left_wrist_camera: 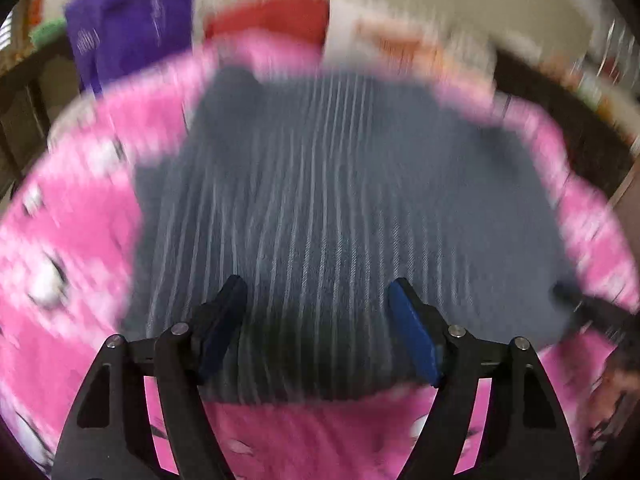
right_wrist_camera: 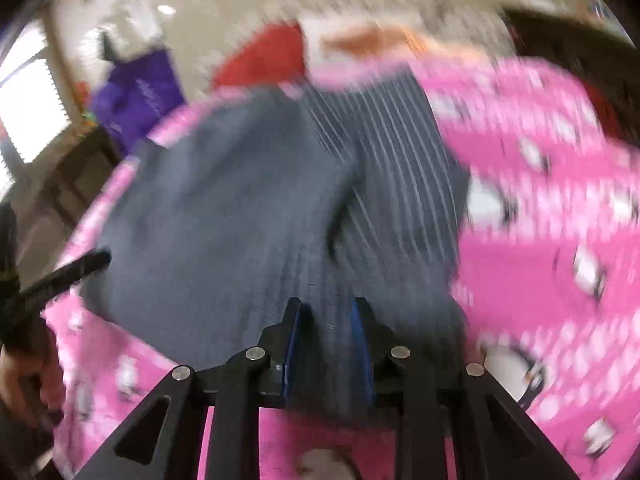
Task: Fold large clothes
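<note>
Grey striped garment [left_wrist_camera: 340,200] flat on pink blanket [left_wrist_camera: 80,220], part folded. L gripper [left_wrist_camera: 318,300] spread wide over near hem, empty. R gripper [right_wrist_camera: 326,312] narrowly parted, cloth between pads, pinch unclear w/ blur. Best: square edges, smooth fold before letting go. Stripes and long axis run away from cams.

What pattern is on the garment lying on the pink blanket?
Dark grey-blue with thin pale stripes; the garment shows best in the left wrist view.
</note>
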The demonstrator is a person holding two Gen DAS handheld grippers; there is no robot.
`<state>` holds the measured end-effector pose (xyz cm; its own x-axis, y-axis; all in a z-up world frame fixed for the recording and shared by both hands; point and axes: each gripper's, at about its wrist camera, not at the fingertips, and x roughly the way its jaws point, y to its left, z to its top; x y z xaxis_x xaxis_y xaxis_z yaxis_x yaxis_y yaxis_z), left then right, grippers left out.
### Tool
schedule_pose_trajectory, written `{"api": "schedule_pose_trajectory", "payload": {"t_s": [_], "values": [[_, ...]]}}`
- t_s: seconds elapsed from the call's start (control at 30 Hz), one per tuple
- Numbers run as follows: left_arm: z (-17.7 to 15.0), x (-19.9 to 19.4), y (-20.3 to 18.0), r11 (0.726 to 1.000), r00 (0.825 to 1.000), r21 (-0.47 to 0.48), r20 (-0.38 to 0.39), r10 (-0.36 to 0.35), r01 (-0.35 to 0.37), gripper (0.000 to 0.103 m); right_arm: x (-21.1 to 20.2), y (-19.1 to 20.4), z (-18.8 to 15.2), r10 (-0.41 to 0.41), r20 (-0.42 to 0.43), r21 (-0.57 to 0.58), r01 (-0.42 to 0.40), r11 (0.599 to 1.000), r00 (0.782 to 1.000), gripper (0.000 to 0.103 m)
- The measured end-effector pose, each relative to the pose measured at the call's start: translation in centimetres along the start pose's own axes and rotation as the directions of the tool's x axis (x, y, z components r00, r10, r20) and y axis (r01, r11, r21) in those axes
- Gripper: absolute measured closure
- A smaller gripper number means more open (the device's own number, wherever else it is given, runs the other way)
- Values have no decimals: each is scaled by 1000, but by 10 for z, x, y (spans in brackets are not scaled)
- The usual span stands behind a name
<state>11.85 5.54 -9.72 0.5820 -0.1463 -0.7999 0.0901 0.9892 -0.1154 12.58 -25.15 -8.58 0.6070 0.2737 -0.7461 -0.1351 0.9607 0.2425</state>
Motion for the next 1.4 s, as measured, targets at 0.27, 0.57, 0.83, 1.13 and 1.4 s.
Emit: {"api": "schedule_pose_trajectory", "payload": {"t_s": [0.27, 0.57, 0.83, 1.13, 1.4], "values": [[-28, -67, 48, 999, 996, -44, 83, -21, 25, 28, -73, -9, -3, -3, 114, -42, 7, 999, 994, 60], [-71, -62, 110, 946, 991, -297, 65, -116, 130, 15, -87, -56, -68, 76, 55, 175, -84, 981, 996, 36], [-33, -31, 104, 940, 982, -285, 58, -180, 189, 11, -47, -67, -68, 280, 86, 341, -293, 893, 956, 36], [-11, -15, 107, 908, 961, -316, 71, -266, 275, 68, -10, -68, -32, 375, 231, 373, -438, 818, 898, 64], [-18, -34, 110, 871, 946, -375, 67, -316, 317, 85, -26, -70, -41, 373, 210, 356, -426, 832, 904, 94]]}}
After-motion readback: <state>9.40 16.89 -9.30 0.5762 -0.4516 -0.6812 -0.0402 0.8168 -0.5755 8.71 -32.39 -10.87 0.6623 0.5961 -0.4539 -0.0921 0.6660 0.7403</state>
